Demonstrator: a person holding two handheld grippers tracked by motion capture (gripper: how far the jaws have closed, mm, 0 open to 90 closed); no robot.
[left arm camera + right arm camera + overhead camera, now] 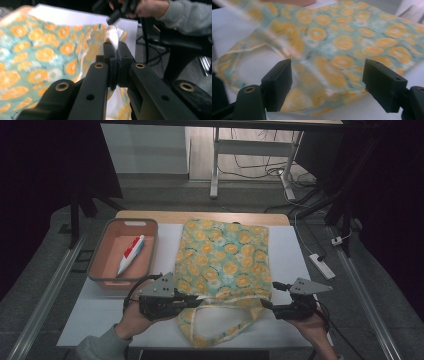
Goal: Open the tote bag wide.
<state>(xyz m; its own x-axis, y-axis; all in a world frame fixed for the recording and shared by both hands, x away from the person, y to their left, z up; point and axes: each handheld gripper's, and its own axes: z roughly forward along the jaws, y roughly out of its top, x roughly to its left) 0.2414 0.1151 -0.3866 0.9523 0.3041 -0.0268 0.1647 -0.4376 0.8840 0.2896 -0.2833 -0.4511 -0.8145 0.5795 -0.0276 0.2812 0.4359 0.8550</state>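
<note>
At the left side of the desk (100, 312) a pink basket (98, 270) is standing, and a white and red tube (131, 254) is lying inside it, slanted along its floor. Just right of the basket, near the front edge, the person's left hand (131, 320) is holding the left gripper (184, 304), which is pointing to the right. In the left gripper view its jaws are standing pressed together, and they are pinching a fold of the bag's pale rim between them, so this gripper is closed on the cloth. The bag (225, 260) (a cloth one, green with orange circles) is lying flat in the middle of the desk, with its mouth and its handles (220, 327) turned toward the person. The lifted edge is rising a little above the desk at the left gripper. At the right corner of the bag's mouth the right gripper (267, 295) is pointing left, toward the cloth, and the right hand (312, 325) is holding it from behind. In the right gripper view its two black jaws are standing wide apart, so it is open, and the bag's edge is lying between and below them without the pads pressing on it. Whether one pad is touching the cloth, I cannot tell, because the picture is blurred there. A grey three-cornered plate is sitting on top of each gripper.
</note>
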